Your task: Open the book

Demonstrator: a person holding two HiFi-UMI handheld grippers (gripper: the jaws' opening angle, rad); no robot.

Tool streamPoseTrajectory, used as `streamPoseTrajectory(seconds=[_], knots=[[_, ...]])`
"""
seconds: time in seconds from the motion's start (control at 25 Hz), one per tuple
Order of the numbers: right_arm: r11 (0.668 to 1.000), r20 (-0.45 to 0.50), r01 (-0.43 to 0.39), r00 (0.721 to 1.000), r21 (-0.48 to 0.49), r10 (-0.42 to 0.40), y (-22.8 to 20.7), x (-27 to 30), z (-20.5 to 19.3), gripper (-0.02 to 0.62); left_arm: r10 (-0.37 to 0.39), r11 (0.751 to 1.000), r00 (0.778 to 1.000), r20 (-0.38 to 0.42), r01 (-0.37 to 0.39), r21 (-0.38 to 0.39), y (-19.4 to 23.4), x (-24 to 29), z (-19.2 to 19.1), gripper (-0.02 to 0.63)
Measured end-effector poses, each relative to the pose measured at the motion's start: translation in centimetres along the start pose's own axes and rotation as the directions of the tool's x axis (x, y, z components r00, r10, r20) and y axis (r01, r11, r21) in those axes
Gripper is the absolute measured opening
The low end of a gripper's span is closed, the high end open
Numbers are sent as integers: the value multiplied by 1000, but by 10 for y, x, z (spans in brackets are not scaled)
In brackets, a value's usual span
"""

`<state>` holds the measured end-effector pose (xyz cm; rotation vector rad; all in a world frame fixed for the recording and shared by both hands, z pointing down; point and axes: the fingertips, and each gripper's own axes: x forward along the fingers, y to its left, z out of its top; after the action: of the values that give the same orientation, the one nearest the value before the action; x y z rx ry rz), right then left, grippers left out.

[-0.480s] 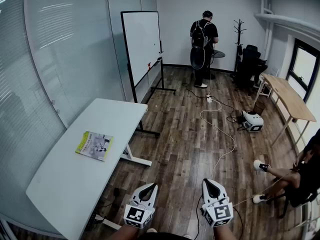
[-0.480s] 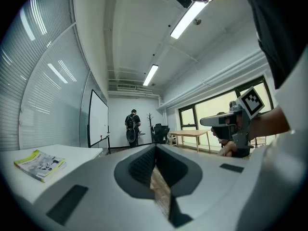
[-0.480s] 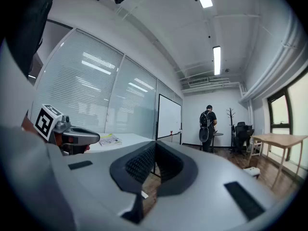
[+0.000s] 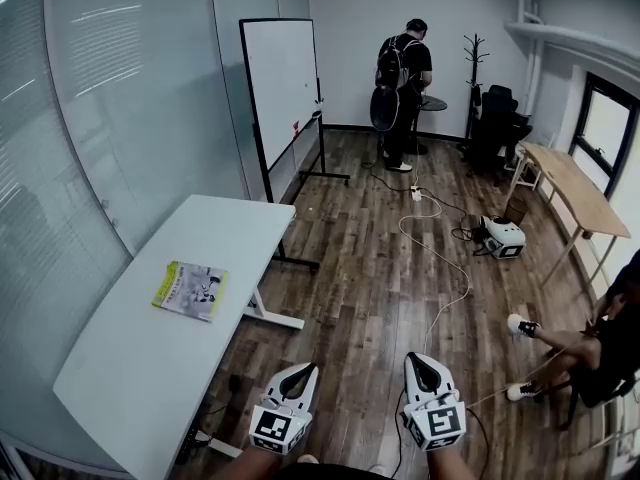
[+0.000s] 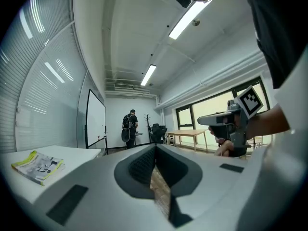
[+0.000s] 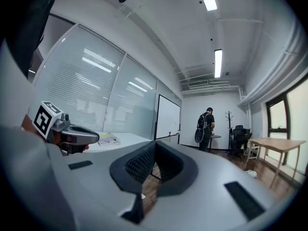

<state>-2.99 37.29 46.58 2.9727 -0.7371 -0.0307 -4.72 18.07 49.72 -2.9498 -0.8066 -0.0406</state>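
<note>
A closed book [image 4: 190,290] with a yellow-green cover lies flat on the white table [image 4: 140,368] at the left; it also shows as the book [image 5: 38,166] low at the left in the left gripper view and as a small book [image 6: 109,139] far off in the right gripper view. My left gripper [image 4: 304,370] and right gripper [image 4: 421,361] are held level side by side at the bottom of the head view, well to the right of the table and short of the book. Both are shut with nothing between their jaws.
A whiteboard on a stand [image 4: 283,93] is beyond the table. A person with a backpack [image 4: 401,78] stands at the back. A white cable [image 4: 440,268] runs across the wooden floor. A wooden desk [image 4: 575,193] stands at right, and a seated person's legs [image 4: 560,363] are at the right.
The head view has shifted very slightly. Both grippers stay in the same place, shut.
</note>
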Motion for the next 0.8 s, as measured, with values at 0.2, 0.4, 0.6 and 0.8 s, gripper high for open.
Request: streamPoseTrajectory(seconds=[0.2, 0.4, 0.6, 0.8], knots=[[1000, -11, 10, 1000, -13, -10, 19, 7, 4, 5, -3, 1000, 1000, -13, 3, -10, 14, -11, -12, 11], [1000, 0, 29, 1000, -10, -29, 35, 20, 12, 6, -18, 1000, 1000, -4, 18, -21, 33, -21, -3, 11], [999, -11, 43, 999, -8, -43, 58, 37, 12, 6, -39, 999, 999, -10, 39, -17, 52, -30, -10, 11], [998, -29, 46, 998, -36, -47, 75, 48, 16, 6, -72, 997, 997, -16, 72, 6, 61, -35, -11, 11]])
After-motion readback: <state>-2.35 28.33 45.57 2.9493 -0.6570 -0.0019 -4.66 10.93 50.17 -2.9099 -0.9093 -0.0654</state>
